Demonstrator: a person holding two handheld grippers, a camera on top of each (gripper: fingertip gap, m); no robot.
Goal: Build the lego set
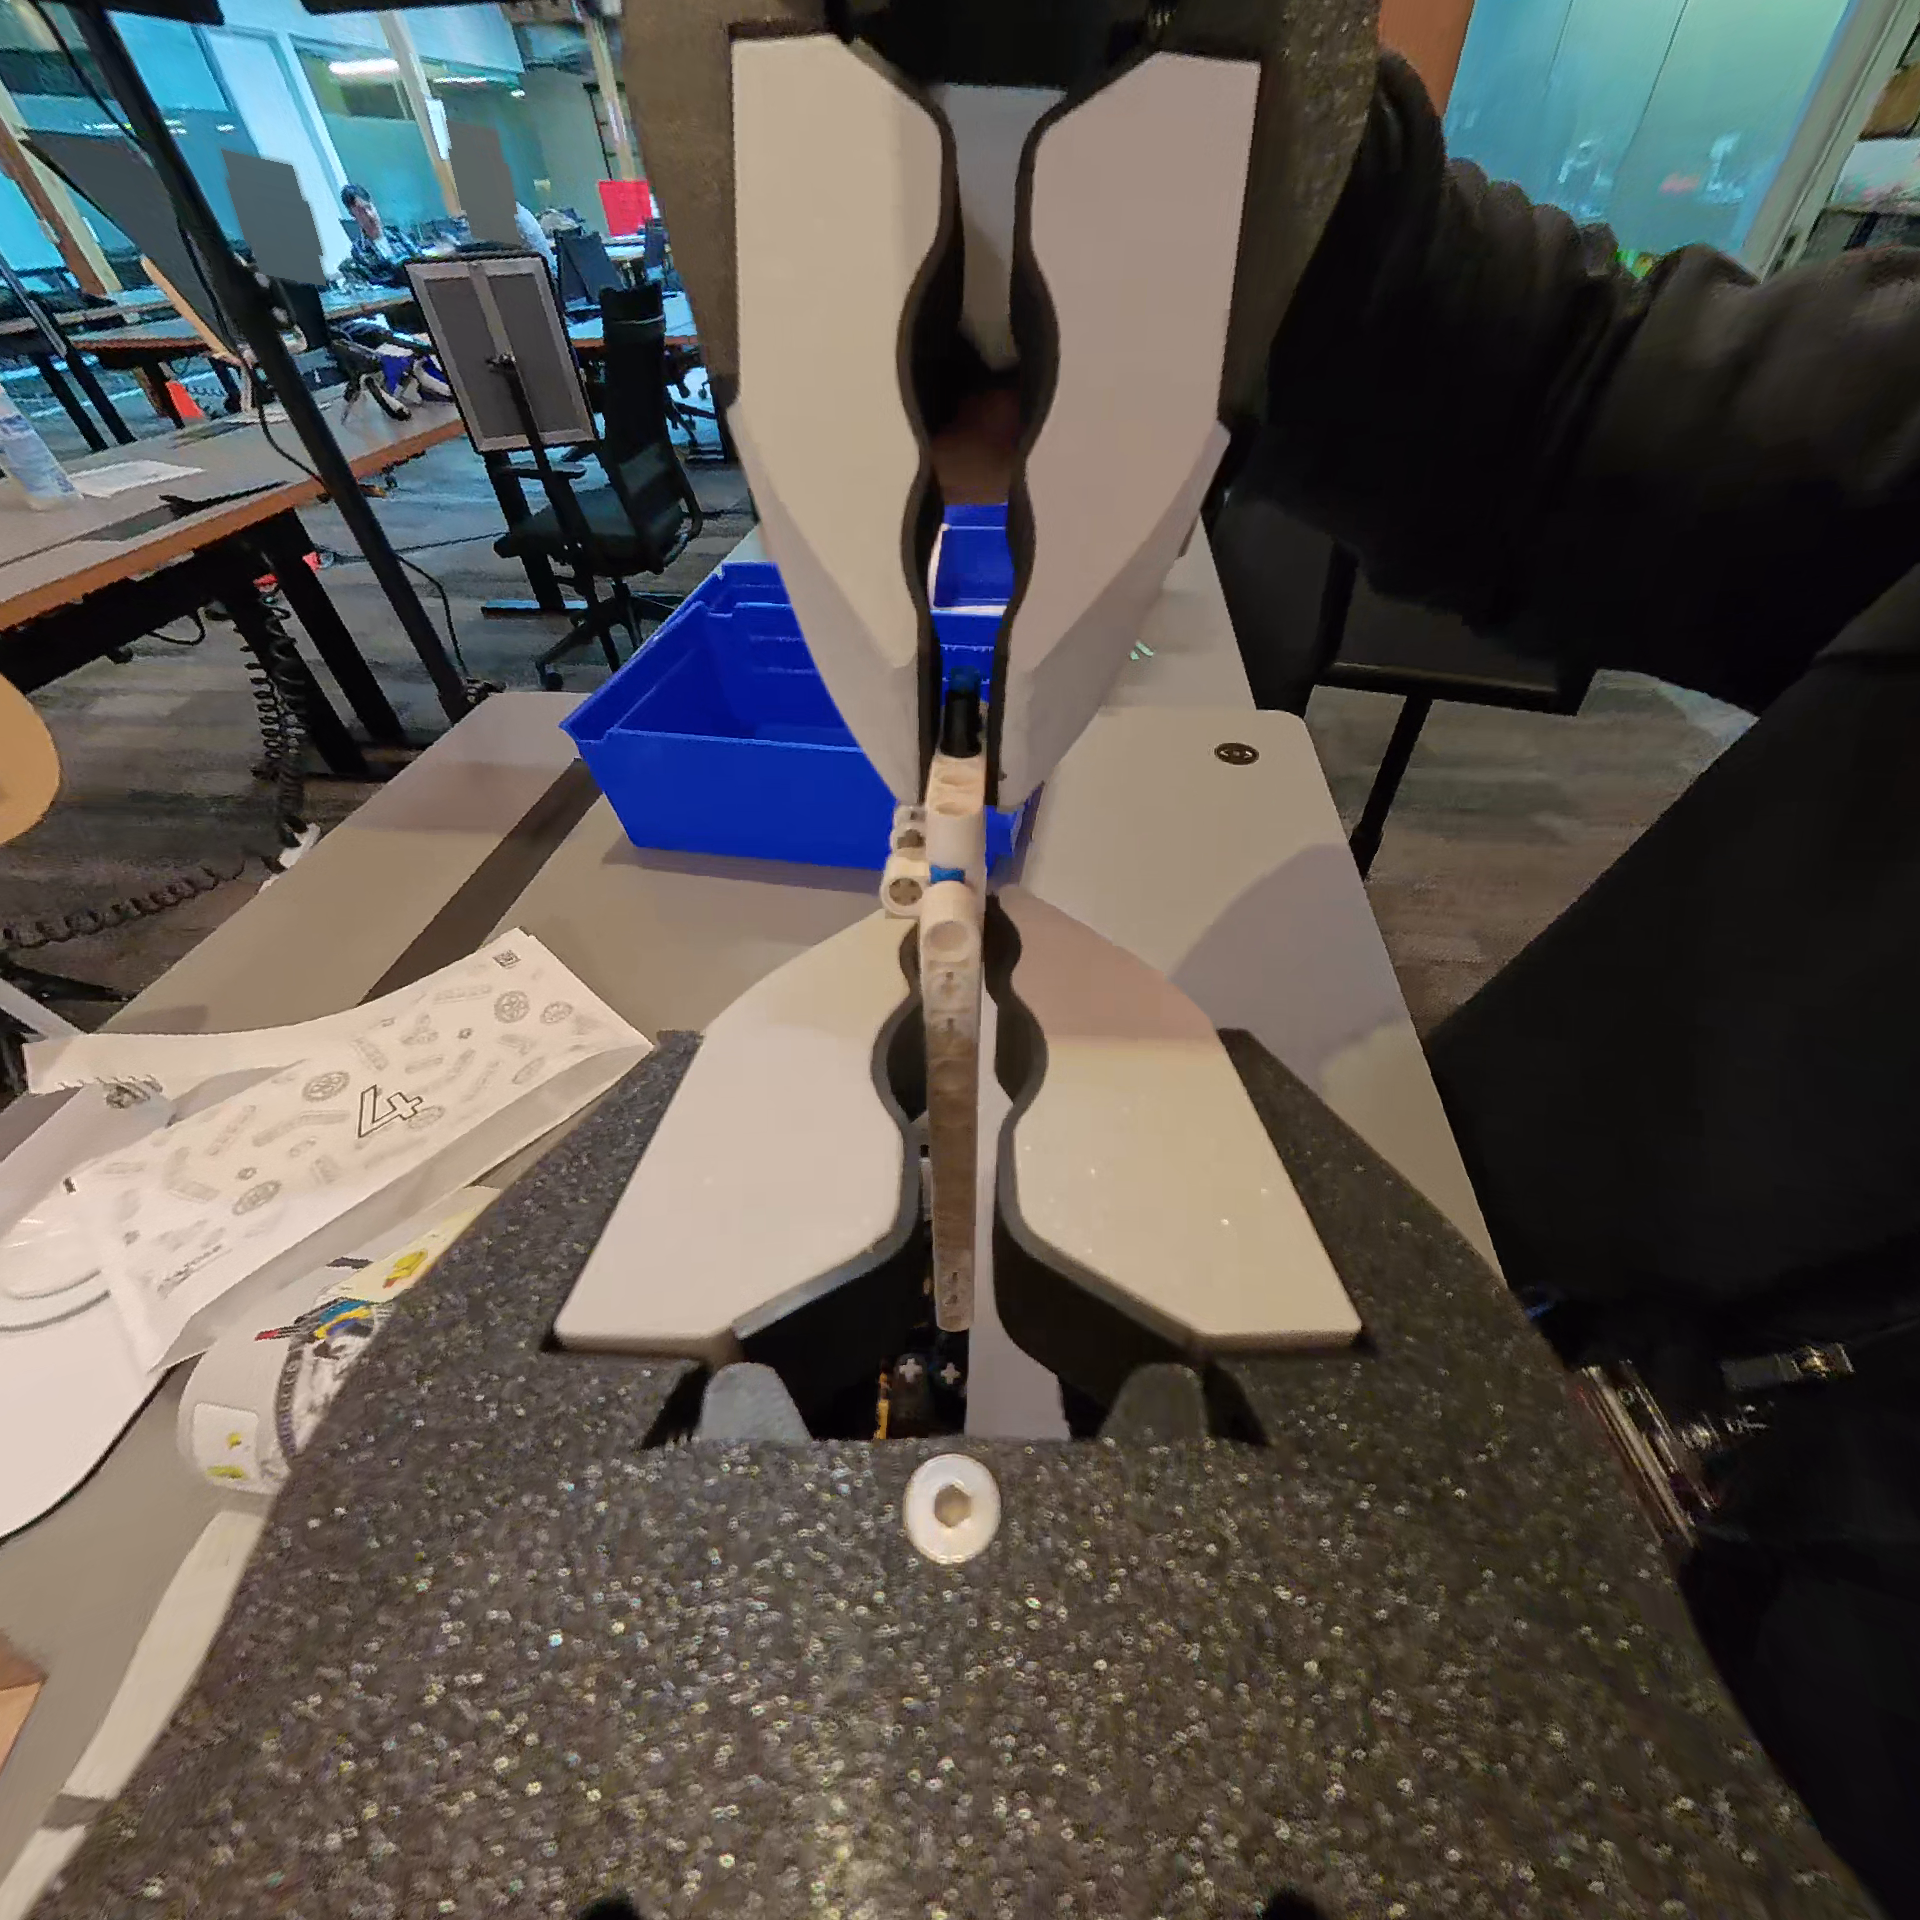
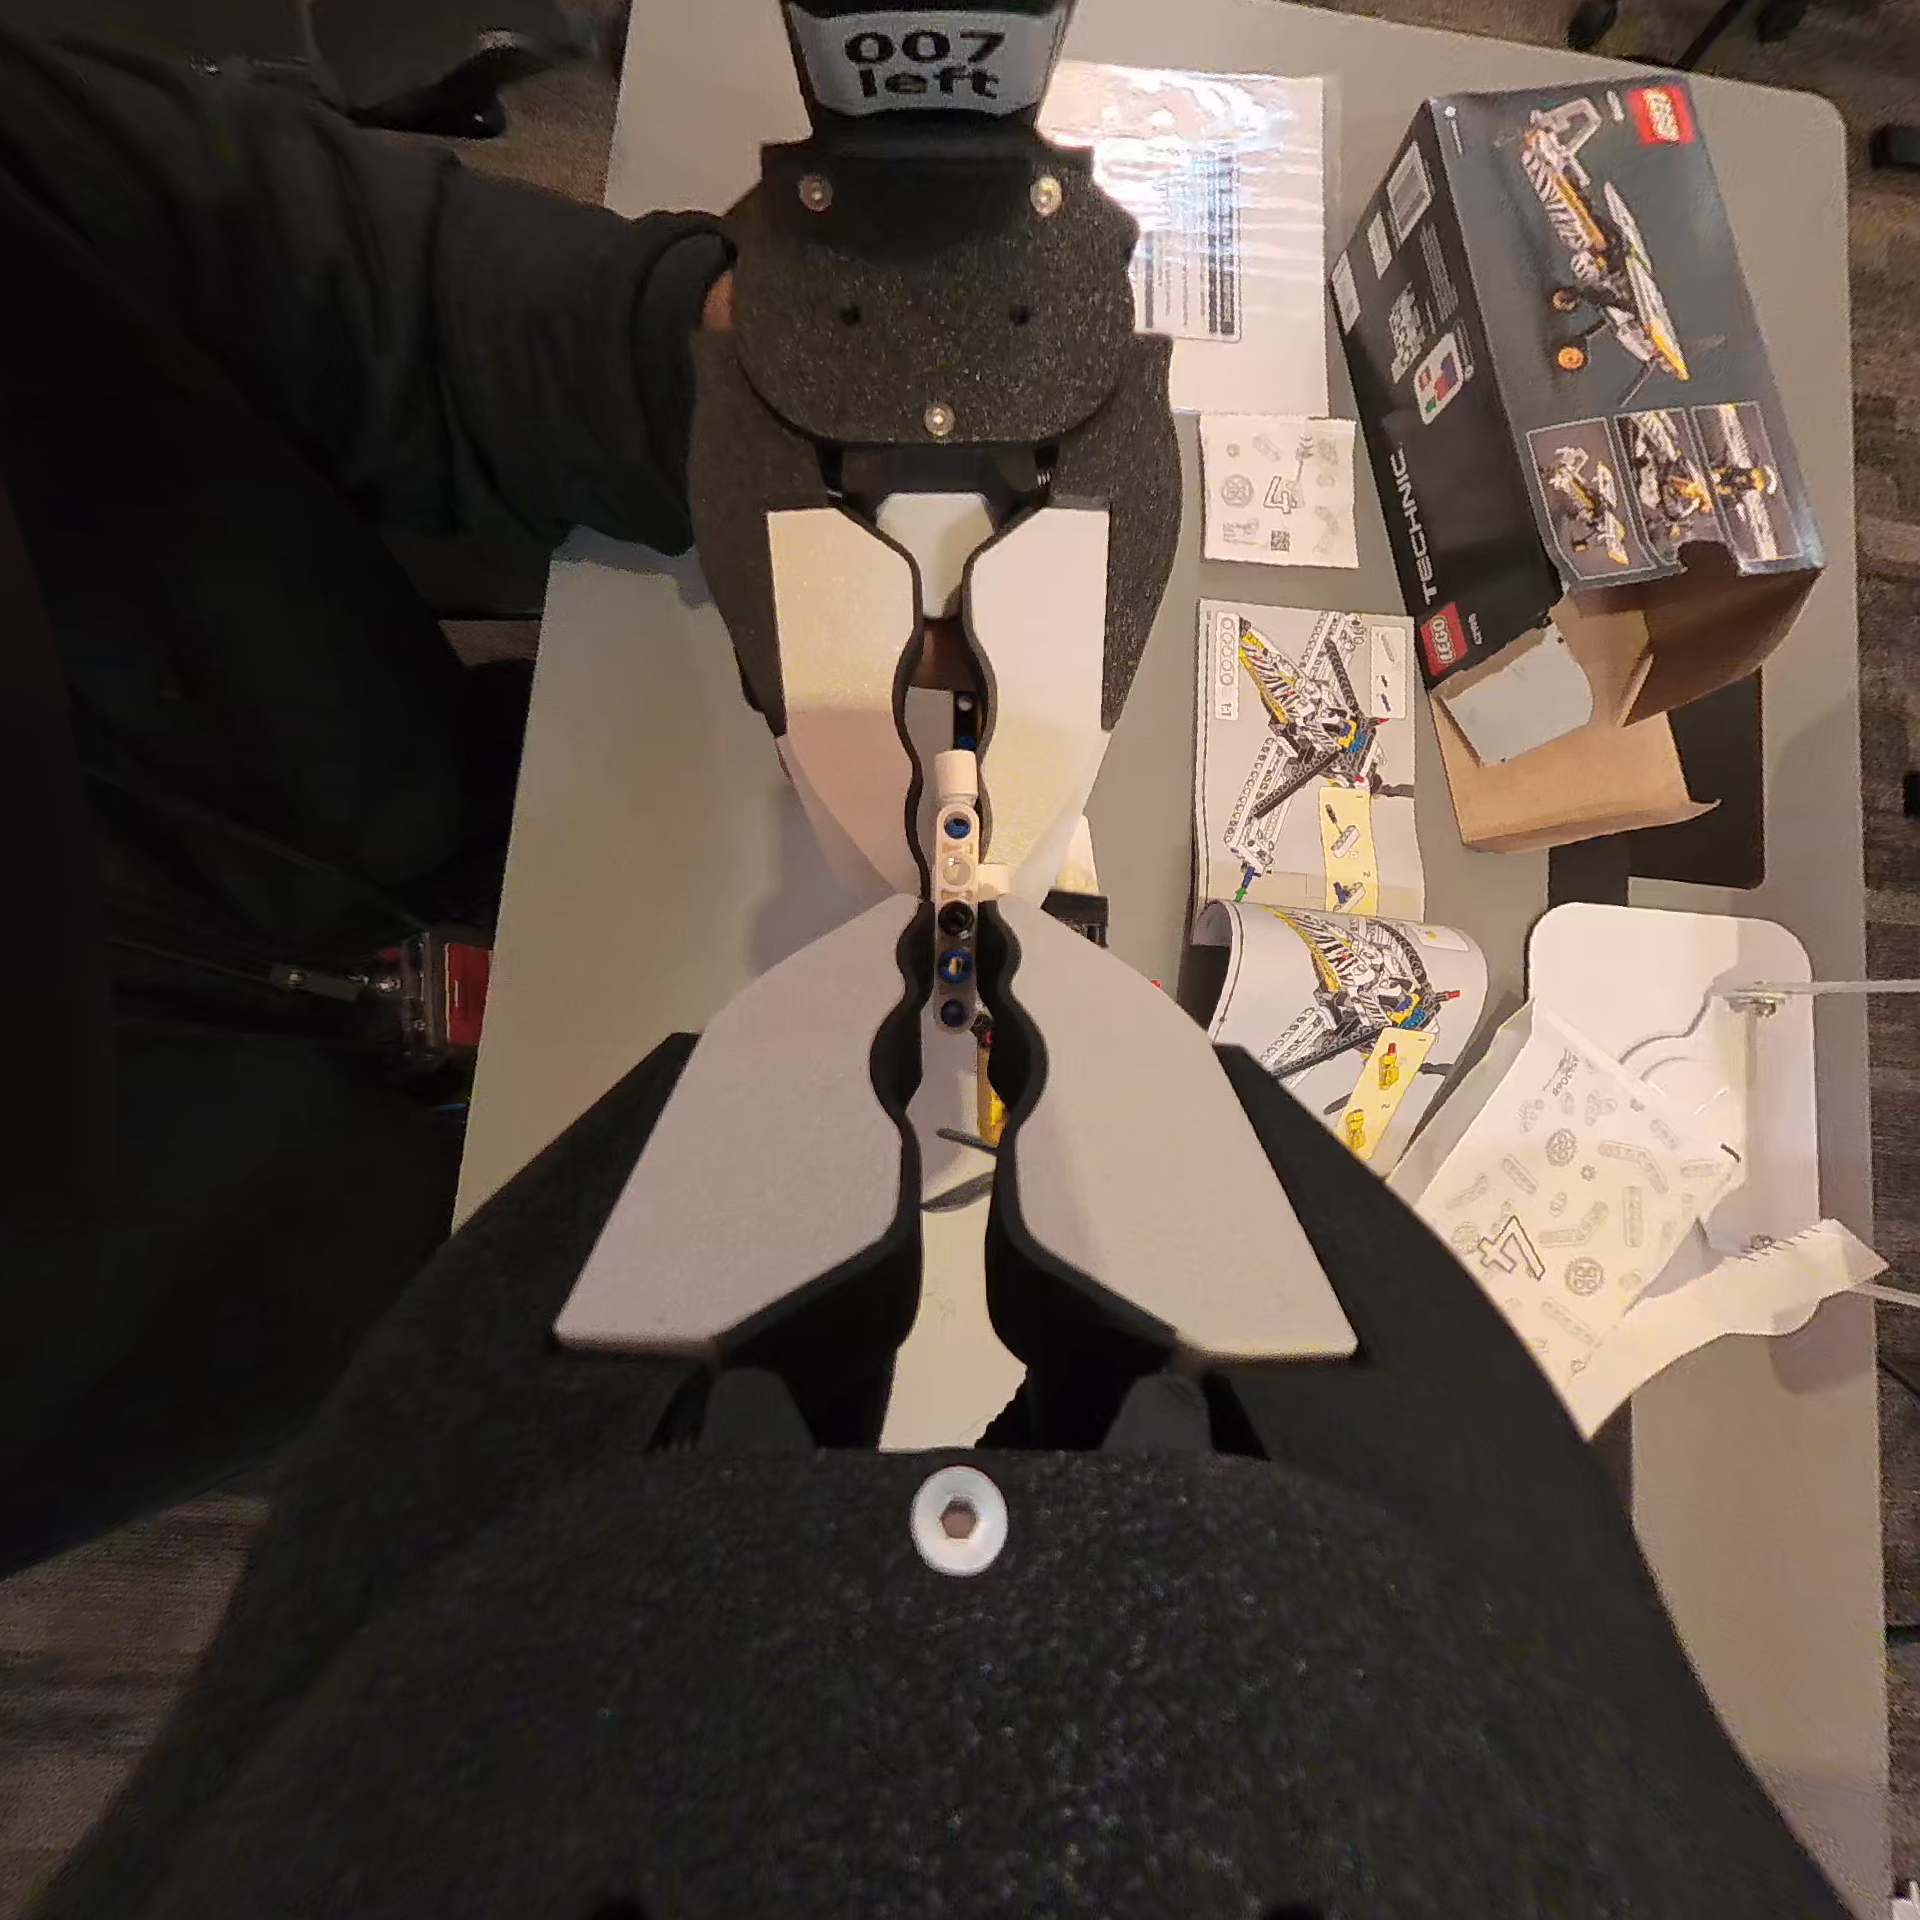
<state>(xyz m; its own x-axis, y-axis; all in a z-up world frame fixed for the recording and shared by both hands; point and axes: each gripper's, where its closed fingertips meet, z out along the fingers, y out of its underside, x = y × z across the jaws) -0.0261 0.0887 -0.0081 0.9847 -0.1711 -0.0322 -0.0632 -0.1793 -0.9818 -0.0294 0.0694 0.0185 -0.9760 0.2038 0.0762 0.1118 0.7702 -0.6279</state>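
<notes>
We hold two grippers tip to tip above a grey table (image 2: 644, 727), and both close on the same small assembly of construction-toy parts.

The left gripper (image 1: 954, 914) pinches a long white beam with holes (image 1: 956, 1039); its dark pads lie against both sides of the beam, which runs back between the fingers toward the camera. At the far end of this beam a small white connector (image 1: 906, 862) stands out to the left, and a blue pin (image 1: 943, 875) shows there.

The right gripper (image 2: 956, 914) comes from the opposite side and is pressed on the same assembly. Between its pads we see a grey beam piece with one black pin (image 2: 954, 918) and blue pins (image 2: 953, 966) in the holes. In the left wrist view, its tips grip the white end, where a black pin with a blue tip (image 1: 960, 717) sticks up.

On the table behind the grippers in the left wrist view stands a blue plastic bin (image 1: 727, 748). To the right in the right wrist view lie an open toy box (image 2: 1558, 395), an instruction booklet (image 2: 1309, 769) opened on a model picture, and torn white paper bags (image 2: 1579, 1195) printed with part outlines. A dark sleeve (image 2: 416, 364) reaches to the left gripper.
</notes>
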